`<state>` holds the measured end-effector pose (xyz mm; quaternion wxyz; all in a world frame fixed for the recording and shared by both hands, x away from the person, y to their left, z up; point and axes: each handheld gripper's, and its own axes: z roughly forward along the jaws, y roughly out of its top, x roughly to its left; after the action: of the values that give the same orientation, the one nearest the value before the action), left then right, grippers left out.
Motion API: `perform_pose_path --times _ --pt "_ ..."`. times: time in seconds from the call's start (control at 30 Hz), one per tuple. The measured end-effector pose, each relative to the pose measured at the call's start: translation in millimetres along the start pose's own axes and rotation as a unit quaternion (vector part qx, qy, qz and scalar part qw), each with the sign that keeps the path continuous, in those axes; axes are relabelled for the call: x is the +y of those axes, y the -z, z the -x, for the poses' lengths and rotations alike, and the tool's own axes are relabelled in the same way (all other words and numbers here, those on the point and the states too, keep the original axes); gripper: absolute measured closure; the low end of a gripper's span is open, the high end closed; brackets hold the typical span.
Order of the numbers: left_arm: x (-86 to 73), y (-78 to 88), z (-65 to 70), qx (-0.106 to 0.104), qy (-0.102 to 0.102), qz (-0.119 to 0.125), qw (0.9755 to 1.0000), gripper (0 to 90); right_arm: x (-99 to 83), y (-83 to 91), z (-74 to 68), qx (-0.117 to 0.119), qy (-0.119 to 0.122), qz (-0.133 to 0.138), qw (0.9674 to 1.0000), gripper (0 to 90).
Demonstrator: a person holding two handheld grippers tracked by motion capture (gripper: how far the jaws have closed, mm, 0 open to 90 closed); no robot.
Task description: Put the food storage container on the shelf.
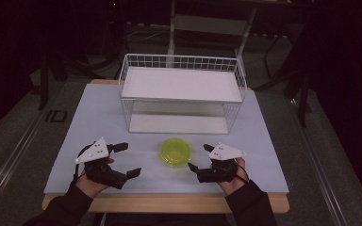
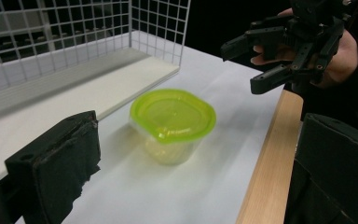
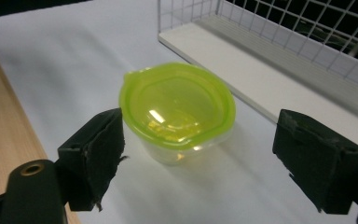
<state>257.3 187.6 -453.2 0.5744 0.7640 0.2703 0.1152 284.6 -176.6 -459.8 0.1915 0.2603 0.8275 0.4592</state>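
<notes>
While both hands rest near the table's (image 1: 99, 113) near edge, a small clear cup (image 1: 175, 153) with a lime-green lid (image 1: 175, 150) stands between the two grippers, closer to the right one. From the high view the cup sits at about 6 o'clock of the white wire rack (image 1: 181, 94), just in front of the rack's lower shelf (image 1: 178, 123) and apart from it. The left gripper (image 1: 123, 160) lies at the cup's 9 o'clock, jaws spread wide and holding nothing, with a stretch of bare table between it and the cup. The right gripper (image 1: 200, 157) lies at the cup's 3 o'clock, jaws likewise apart and empty, its tips just beside the cup. Seen along the right gripper (image 3: 214, 154), the cup (image 3: 177, 140) stands upright ahead of and between the two pads, the left pad (image 3: 95, 151) almost at the lid's (image 3: 177, 105) rim (whether it touches I cannot tell). Seen along the left gripper (image 2: 186, 168), the cup (image 2: 170, 144) stands at 12 o'clock, well ahead of the pads, and the right gripper (image 2: 254, 63) hangs open beyond it at about 1 o'clock.
</notes>
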Motion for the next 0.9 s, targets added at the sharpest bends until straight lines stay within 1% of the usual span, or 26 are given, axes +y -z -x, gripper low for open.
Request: perform_pose_path --times 0.03,0.1,0.13,0.17,0.2,0.27,0.33,0.4,0.43,0.47,0.53,0.57,0.6,0.63,0.67,0.7,0.73,0.77,0.83,0.87,0.9 --pt "2.8 -2.7 -0.2 -0.001 -0.004 -0.002 1.0 0.3 1.6 1.1 0.3 -0.006 0.006 0.005 1.0 16.9" --pt "7.7 -7.5 -0.4 0.0 -0.01 -0.007 0.9999 0.4 4.4 2.3 1.3 -0.004 -0.001 0.009 0.9999 17.6" --pt "10.9 -10.5 -1.0 -0.002 -0.01 -0.006 0.9999 0.4 6.0 2.6 2.2 -0.003 -0.004 0.013 0.9999 17.6" --pt "13.5 -13.4 -1.6 -0.003 -0.009 -0.008 0.9999 0.4 8.0 2.7 3.3 -0.005 0.001 0.017 0.9998 17.2" --pt "15.8 -16.3 -2.1 -0.003 -0.01 -0.01 0.9999 0.4 9.4 2.8 4.1 -0.012 0.003 0.021 0.9997 16.8" --pt "20.0 -22.3 -3.6 -0.001 -0.012 -0.015 0.9998 0.4 11.5 2.0 6.1 -0.009 -0.004 0.032 0.9995 15.6" --pt "22.9 -28.5 -6.9 -0.006 -0.004 -0.017 0.9998 0.4 14.2 0.3 8.3 -0.006 -0.015 0.029 0.9995 14.4" --pt "24.3 -34.5 -10.0 -0.003 -0.002 -0.024 0.9997 0.4 16.7 -1.7 10.2 -0.002 -0.034 0.021 0.9992 13.3" --pt "24.2 -37.8 -12.2 -0.004 0.002 -0.026 0.9996 1.6 17.3 -2.8 10.7 -0.001 -0.04 0.021 0.999 12.8" --pt "24.0 -42.4 -15.2 0.001 0.012 -0.033 0.9994 7.0 17.8 -4.4 10.7 0.0 -0.045 0.022 0.9987 11.5" --pt "22.5 -49.3 -20.0 -0.001 0.024 -0.043 0.9988 8.3 18.5 -10.8 10.1 -0.002 -0.048 0.02 0.9987 10.7" --pt "21.3 -54.3 -22.6 0.007 0.033 -0.05 0.9982 10.8 18.4 -12.8 10.3 0.003 -0.054 0.02 0.9984 10.7" --pt "20.3 -57.0 -24.2 0.008 0.037 -0.051 0.998 14.7 18.1 -17.0 11.0 0.001 -0.06 0.015 0.9981 10.7" --pt "19.2 -61.0 -26.2 0.01 0.044 -0.058 0.9973 15.8 18.1 -19.6 11.3 -0.007 -0.061 0.011 0.9981 12.0" --pt "17.4 -66.0 -28.3 0.008 0.053 -0.062 0.9966 15.9 18.0 -21.9 12.0 -0.008 -0.061 0.008 0.9981 16.1" --pt "15.8 -69.4 -29.7 0.008 0.056 -0.066 0.9962 17.0 17.7 -24.2 12.9 -0.007 -0.066 0.005 0.9978 17.6" --pt "14.2 -72.9 -30.7 0.015 0.059 -0.072 0.9956 21.2 17.4 -26.2 13.9 -0.007 -0.07 0.003 0.9975 20.8" --pt "12.8 -75.3 -31.6 0.015 0.062 -0.072 0.9953 22.1 16.9 -27.7 15.2 -0.003 -0.077 0.001 0.997 24.1" --pt "9.4 -81.5 -34.8 0.02 0.077 -0.08 0.9936 24.6 15.2 -30.1 16.7 -0.006 -0.084 0.0 0.9965 24.9" --pt "7.2 -84.7 -36.4 0.021 0.083 -0.085 0.9927 25.1 13.9 -31.2 17.3 -0.006 -0.086 -0.003 0.9963 27.8" --pt "5.9 -86.8 -37.3 0.024 0.087 -0.089 0.9919 28.3 11.8 -32.2 17.6 -0.01 -0.088 -0.007 0.9961 30.1"
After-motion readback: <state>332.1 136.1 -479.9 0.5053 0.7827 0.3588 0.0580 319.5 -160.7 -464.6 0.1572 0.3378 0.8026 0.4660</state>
